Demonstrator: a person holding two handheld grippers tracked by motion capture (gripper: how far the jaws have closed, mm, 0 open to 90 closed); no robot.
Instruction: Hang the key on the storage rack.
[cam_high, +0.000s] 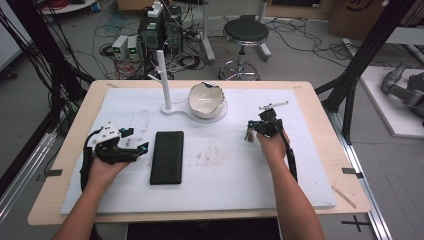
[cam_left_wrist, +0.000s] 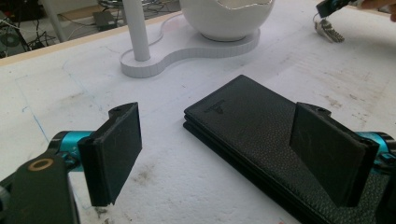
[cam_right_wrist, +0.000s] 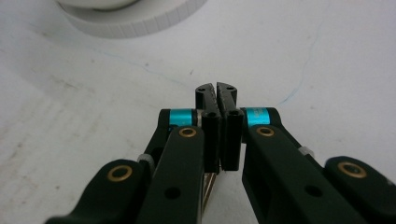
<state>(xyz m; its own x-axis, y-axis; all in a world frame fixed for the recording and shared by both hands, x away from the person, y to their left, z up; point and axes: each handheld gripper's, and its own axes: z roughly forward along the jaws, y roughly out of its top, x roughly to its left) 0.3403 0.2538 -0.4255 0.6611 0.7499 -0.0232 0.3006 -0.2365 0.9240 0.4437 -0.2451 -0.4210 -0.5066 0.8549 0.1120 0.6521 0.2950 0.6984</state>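
Even, bright overhead light falls on the white mat (cam_high: 225, 160), leaving only soft, short shadows. The high view is slightly soft and low in detail, its table edges bowing toward 3 and 9 o'clock. In the right gripper view the near arms blur toward 6 o'clock.

On the tabletop (cam_high: 65, 165) lies a white mat (cam_high: 250, 170). A black leather wallet (cam_high: 167, 157) lies flat at about nine o'clock of the mat's centre. At twelve o'clock stands a white eggshell-shaped bowl (cam_high: 205, 98) on a base (cam_high: 176, 109) shared with an upright white post (cam_high: 163, 77). Beyond the tabletop, a black stool (cam_high: 245, 31) stands on the floor.
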